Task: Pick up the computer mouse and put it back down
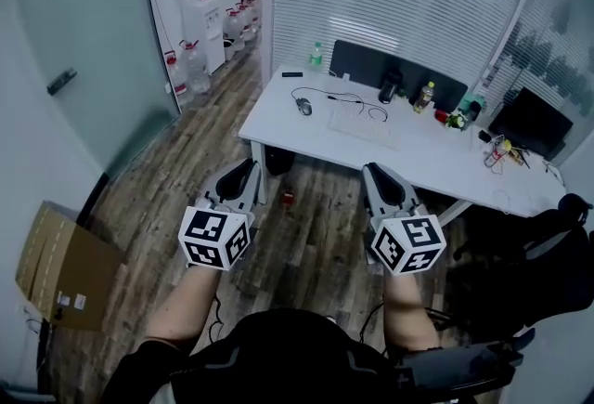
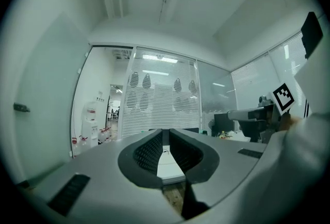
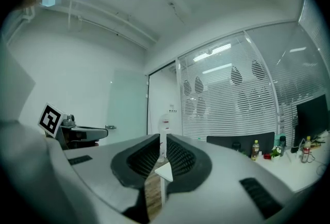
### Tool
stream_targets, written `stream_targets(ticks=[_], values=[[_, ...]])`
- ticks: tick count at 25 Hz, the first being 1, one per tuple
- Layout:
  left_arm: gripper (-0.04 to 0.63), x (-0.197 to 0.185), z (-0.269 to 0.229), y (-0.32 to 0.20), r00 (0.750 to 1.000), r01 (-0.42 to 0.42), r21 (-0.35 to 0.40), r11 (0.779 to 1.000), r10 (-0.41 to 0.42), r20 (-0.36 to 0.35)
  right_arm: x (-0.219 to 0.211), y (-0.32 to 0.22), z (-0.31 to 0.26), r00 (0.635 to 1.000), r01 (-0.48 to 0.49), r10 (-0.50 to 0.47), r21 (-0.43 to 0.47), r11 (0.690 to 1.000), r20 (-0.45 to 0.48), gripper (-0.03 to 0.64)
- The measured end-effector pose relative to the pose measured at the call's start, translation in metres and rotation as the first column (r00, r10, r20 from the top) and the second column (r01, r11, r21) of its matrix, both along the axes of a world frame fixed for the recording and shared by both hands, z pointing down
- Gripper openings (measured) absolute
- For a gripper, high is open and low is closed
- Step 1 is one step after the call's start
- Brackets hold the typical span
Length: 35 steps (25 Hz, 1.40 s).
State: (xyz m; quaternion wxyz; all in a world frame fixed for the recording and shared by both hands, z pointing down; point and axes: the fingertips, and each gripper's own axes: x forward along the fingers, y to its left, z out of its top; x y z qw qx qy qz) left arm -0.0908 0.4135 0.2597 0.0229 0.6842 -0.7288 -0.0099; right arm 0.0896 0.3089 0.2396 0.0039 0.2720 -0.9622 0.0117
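Observation:
The dark computer mouse [image 1: 304, 106] lies on the white desk [image 1: 418, 156] near its left end, its cable curling to the right. Both grippers hang over the wooden floor, well short of the desk, pointing level at it. My left gripper [image 1: 243, 168] has its jaws together with nothing between them, and in its own view [image 2: 165, 133] the desk edge shows past the tips. My right gripper [image 1: 379, 172] is empty, and a thin slit stands between its jaws in the right gripper view [image 3: 161, 139]. The mouse is too small to make out in either gripper view.
A white keyboard [image 1: 360, 126], two dark monitors [image 1: 385, 70] [image 1: 531, 122], bottles [image 1: 424, 97] and small clutter share the desk. A black office chair [image 1: 529, 263] stands at the right, a cardboard box [image 1: 60, 267] at the left wall, a water dispenser [image 1: 202, 12] far back.

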Motion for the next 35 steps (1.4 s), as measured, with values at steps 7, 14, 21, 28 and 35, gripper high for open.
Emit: stream_targets(ticks=[7, 14, 21, 28, 35], values=[[0.293, -0.004, 0.001, 0.004, 0.999, -0.044, 0.004, 0.999, 0.044, 0.029, -0.011, 0.008, 0.004, 1.0, 0.016, -0.016, 0.0, 1.0, -0.01, 0.217], [0.313, -0.014, 0.004, 0.011, 0.998, -0.063, 0.015, 0.998, 0.062, 0.032, -0.025, 0.009, 0.008, 1.0, 0.011, -0.011, -0.018, 1.0, -0.002, 0.284], [0.313, -0.045, 0.014, 0.02, 0.999, -0.036, 0.007, 0.999, 0.036, 0.035, -0.058, 0.018, 0.015, 1.0, 0.029, -0.029, -0.026, 0.999, -0.011, 0.299], [0.313, -0.068, 0.017, 0.003, 0.999, -0.016, 0.013, 1.0, 0.016, 0.03, -0.091, 0.002, 0.016, 0.998, 0.065, -0.065, -0.023, 0.998, -0.021, 0.301], [0.313, -0.096, 0.021, -0.054, 0.999, 0.01, 0.0, 1.0, -0.01, 0.04, -0.128, -0.057, 0.023, 0.994, 0.111, -0.111, -0.024, 0.994, -0.003, 0.3]])
